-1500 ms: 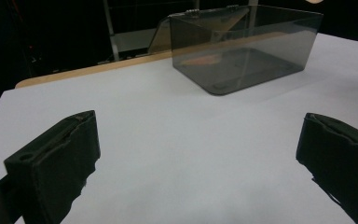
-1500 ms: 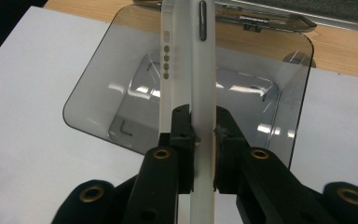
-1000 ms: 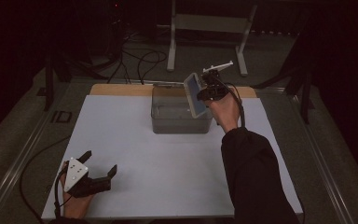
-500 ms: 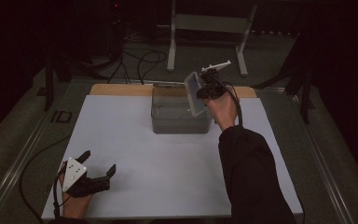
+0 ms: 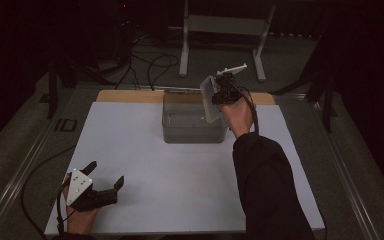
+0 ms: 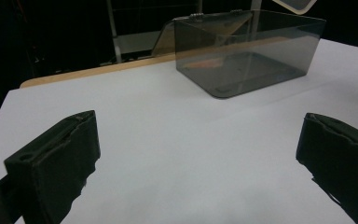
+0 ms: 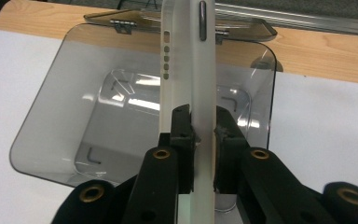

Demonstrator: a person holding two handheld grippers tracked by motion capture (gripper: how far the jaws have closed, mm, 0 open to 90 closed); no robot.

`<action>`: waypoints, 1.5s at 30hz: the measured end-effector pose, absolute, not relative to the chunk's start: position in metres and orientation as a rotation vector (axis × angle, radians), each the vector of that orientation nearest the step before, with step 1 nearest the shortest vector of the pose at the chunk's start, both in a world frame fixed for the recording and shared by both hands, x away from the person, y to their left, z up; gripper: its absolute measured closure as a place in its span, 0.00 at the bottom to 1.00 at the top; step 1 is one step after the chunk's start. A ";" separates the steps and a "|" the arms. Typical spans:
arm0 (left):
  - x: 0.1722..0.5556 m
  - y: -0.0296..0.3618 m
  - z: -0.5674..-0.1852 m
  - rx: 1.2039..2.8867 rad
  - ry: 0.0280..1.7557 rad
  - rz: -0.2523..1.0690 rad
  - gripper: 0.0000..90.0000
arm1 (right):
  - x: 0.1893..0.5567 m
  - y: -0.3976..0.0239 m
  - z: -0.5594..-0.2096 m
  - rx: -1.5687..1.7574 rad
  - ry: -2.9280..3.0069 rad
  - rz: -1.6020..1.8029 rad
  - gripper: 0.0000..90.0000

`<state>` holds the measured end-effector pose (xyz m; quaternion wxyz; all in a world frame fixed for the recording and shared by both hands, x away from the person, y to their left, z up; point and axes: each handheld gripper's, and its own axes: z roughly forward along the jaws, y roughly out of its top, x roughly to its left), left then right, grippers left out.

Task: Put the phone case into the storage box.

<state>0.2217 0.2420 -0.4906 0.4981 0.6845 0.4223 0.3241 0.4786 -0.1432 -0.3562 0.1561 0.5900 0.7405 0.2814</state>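
Covering the table [image 5: 180, 200], white sheet under smoky box [image 5: 195, 125]; dark room; right tool [image 7: 200, 126] clenching phone case [image 7: 189, 56], left tool [image 5: 102, 175] released.

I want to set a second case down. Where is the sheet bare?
Bare: the white sheet between the left gripper and the box, and left of the box. Crowded: over the box, where the right gripper holds the phone case.

The high view looked forward and down on the white table [image 5: 180, 190] from above the person's side. The left gripper view sat low near the tabletop, facing the tinted box [image 6: 247, 51] farther off. The right gripper view looked down, apparently from just above, into that same box [image 7: 74, 107].
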 end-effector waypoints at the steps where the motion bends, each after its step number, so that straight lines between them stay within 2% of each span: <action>1: 0.222 0.242 -0.491 1.656 1.021 0.785 0.01 | 0.479 -0.143 -0.357 1.691 2.117 0.801 0.91; 45: 0.221 0.242 -0.490 1.657 1.022 0.784 0.01 | 0.497 -0.158 -0.376 1.771 2.080 0.678 0.91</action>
